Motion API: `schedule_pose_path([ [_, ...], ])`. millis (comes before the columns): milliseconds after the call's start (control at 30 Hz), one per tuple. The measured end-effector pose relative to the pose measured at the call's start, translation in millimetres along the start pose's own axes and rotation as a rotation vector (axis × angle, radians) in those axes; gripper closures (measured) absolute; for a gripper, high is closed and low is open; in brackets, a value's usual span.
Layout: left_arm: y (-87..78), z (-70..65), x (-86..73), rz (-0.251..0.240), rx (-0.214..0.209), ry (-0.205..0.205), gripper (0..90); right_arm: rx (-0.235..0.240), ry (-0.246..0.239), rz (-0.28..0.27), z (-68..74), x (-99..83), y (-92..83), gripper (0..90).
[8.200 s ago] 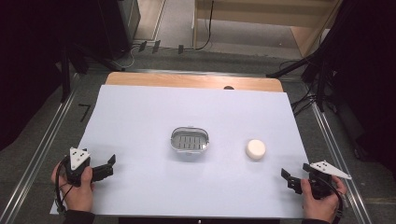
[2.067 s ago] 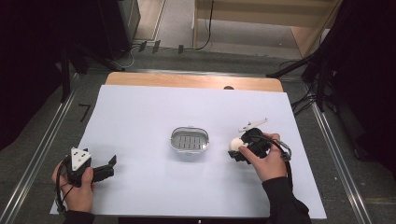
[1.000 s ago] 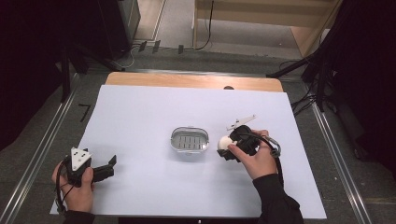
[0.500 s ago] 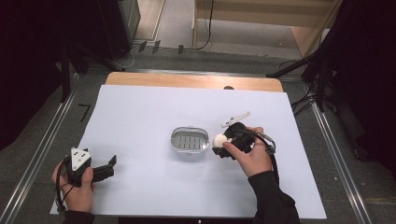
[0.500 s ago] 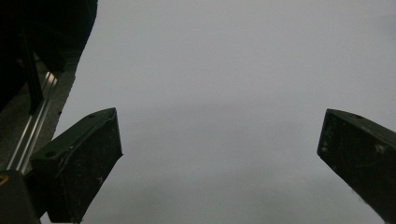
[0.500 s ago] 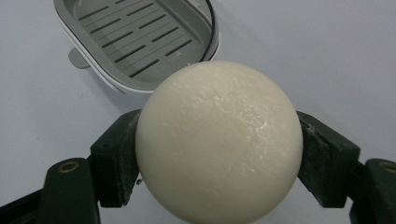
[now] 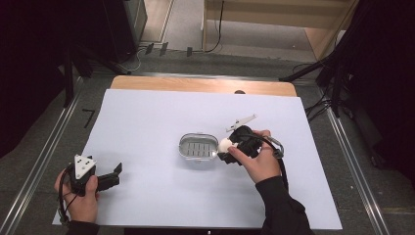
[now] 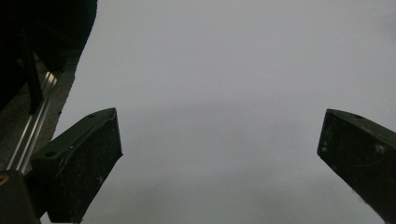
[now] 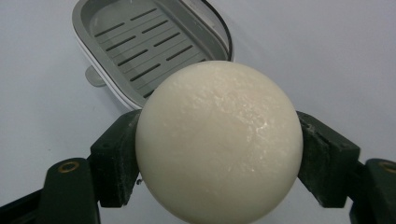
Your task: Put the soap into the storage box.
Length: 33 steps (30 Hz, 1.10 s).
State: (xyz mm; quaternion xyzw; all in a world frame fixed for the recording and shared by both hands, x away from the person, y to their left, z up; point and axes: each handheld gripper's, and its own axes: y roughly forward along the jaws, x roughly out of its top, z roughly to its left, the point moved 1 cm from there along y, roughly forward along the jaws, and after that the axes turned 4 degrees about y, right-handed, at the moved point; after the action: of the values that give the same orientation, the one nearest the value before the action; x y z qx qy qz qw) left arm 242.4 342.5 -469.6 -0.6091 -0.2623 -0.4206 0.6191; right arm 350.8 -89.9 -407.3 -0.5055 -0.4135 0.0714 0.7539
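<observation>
A round cream-white soap bar [image 9: 218,140] sits clamped between the two black jaws of my right gripper [image 7: 228,150], which is shut on it. In the high view the soap [image 7: 224,144] hovers at the right rim of a small grey soap dish [image 7: 197,146] with a slotted floor. The same dish [image 9: 149,44] lies just beyond the soap in the right gripper view, with nothing in it. My left gripper [image 7: 115,174] rests at the table's near left corner, jaws spread wide over the bare white sheet [image 8: 224,84].
A white sheet [image 7: 156,117] covers the table, with a wooden strip [image 7: 195,84] along its far edge. Metal rails [image 7: 44,147] run down both sides. Dark stands and cables crowd the floor at the far right.
My right gripper has carried the soap a little further left, from just beside the dish to its right rim. The left gripper has stayed put.
</observation>
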Motion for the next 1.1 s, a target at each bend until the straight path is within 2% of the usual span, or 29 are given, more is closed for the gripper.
schedule_pose_path([
  [833, -0.2, 0.0, 0.1, 0.002, 0.001, 0.0, 0.2, 0.024, -0.028, 0.009, 15.1, 20.1, 10.9, 25.2],
  [1100, -0.1, -0.1, 0.1, 0.001, 0.001, -0.002, 0.2, 0.047, -0.033, 0.013, 21.1, 27.1, 17.7, 25.2],
])
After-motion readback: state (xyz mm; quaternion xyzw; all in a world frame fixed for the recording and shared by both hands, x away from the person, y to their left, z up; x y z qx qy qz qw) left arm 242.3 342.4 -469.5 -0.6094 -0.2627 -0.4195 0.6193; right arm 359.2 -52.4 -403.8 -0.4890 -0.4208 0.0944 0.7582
